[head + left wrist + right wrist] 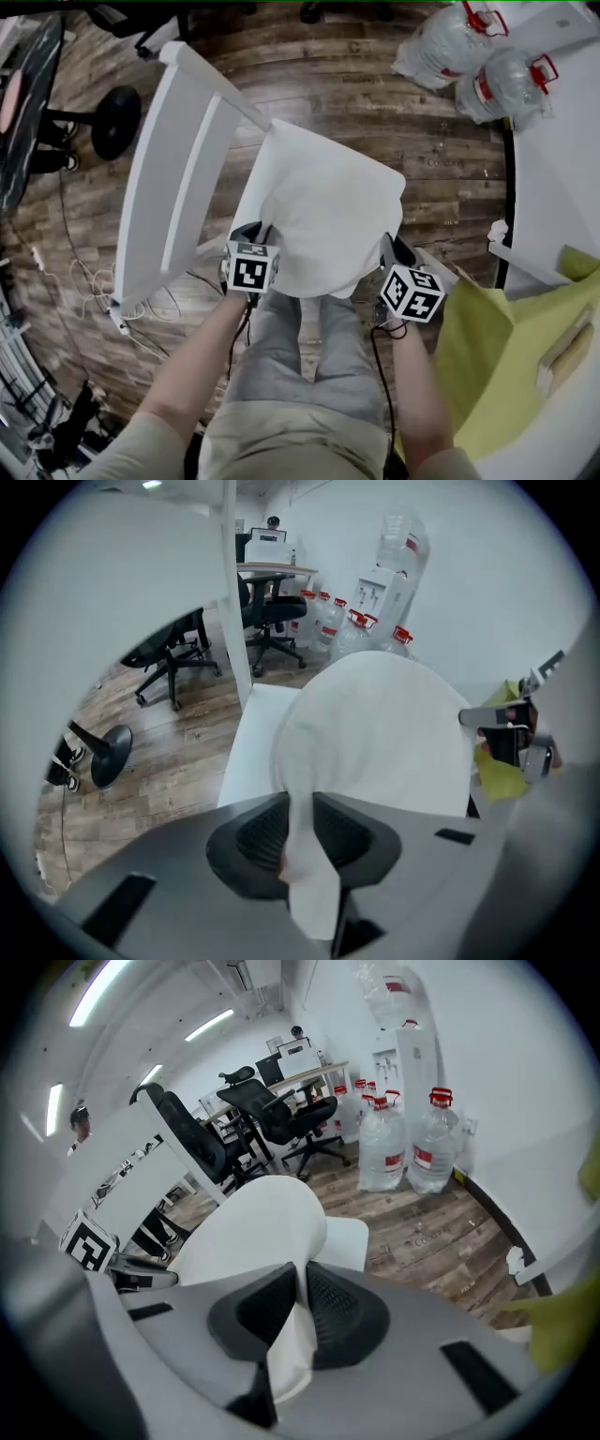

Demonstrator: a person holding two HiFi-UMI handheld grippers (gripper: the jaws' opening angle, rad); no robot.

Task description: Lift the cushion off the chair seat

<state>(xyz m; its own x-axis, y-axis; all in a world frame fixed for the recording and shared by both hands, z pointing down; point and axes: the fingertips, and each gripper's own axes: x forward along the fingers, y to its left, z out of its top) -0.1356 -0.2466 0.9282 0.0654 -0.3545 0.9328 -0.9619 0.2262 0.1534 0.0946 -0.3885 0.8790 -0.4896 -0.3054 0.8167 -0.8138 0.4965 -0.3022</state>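
A white cushion [323,211] hangs over the white chair's seat [251,747], held by its two near corners. My left gripper [255,234] is shut on the near-left corner; in the left gripper view the fabric [384,733] is pinched between the dark pads [262,834]. My right gripper [387,251] is shut on the near-right corner, and in the right gripper view the cushion [253,1227] is squeezed between its pads [337,1307] above the seat [352,1239]. The chair's backrest [178,178] stands at the left.
Large water bottles [469,56] stand at the far right on the wooden floor. A white table [562,169] with a yellow-green cloth [497,356] is at the right. An office chair's base [117,117] and cables [94,281] lie at the left.
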